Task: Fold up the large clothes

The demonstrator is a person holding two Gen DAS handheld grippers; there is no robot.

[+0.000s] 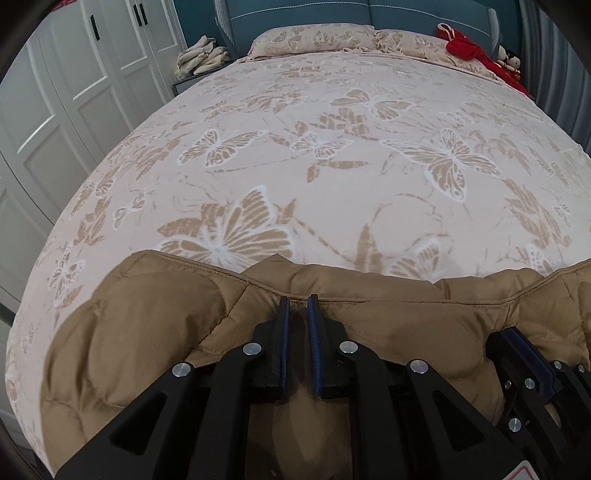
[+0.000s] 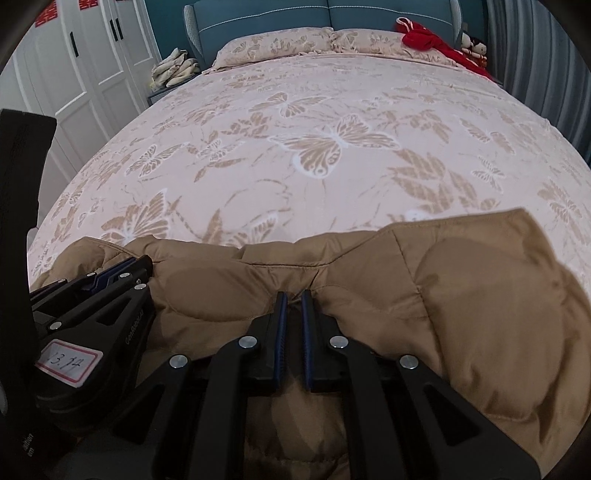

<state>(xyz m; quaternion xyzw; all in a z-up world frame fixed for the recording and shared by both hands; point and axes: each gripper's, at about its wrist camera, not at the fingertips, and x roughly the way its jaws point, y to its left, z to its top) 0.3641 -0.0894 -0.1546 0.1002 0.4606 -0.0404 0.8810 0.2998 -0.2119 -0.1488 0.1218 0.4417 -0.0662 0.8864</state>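
- Closest to me, I am seeing the left gripper [image 1: 298, 306] pressing down on a tan puffer jacket [image 1: 147, 332], its blue-lined fingers nearly together with a thin pinch of the jacket's fabric between them.
- Just beside it, I am watching the right gripper [image 2: 291, 301] doing the same, its fingers narrowed to a slim gap and nipping the quilted fabric near a seam.
- Both grippers are sitting side by side, close to the jacket's far edge.
- Underneath, the jacket is lying across the near end of a bed, spreading out to both sides.
- Beyond it, a pink bedspread [image 1: 332, 110] printed with butterflies is stretching away.
- Farther off, matching pillows [image 2: 277, 42] are resting against a blue headboard [image 2: 258, 14], with a red cloth [image 2: 424, 37] lying at the right.
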